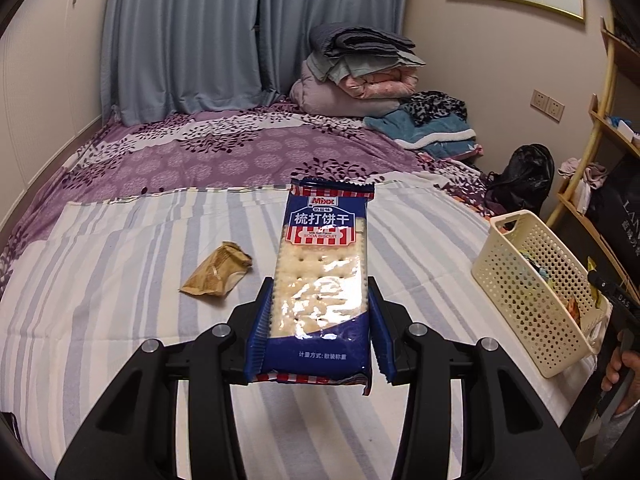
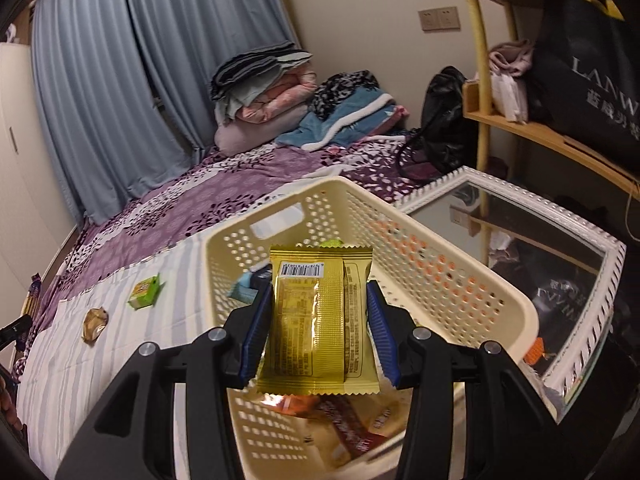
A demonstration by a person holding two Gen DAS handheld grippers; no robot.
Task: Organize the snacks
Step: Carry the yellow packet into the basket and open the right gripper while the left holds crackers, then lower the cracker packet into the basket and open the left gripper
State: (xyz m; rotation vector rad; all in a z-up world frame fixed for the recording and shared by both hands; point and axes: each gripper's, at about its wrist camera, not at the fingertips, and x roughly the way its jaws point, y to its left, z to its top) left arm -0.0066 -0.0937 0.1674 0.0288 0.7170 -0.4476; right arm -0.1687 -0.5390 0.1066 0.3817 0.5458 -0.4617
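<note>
Snacks first, from the left wrist: left gripper clamps a soda biscuit pack left of the cream basket. Right wrist: right gripper, above that basket, pinches a gold packet.

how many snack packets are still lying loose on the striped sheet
2: a brown packet and a green packet, side by side on the striped sheet beside the basket. Others may lie out of view.

Left fingers: striped bed ahead lies bare but for a brown wrapper ahead-left; basket far right. Right fingers: basket mouth below is unblocked, snacks cover its floor; mirror close right.
</note>
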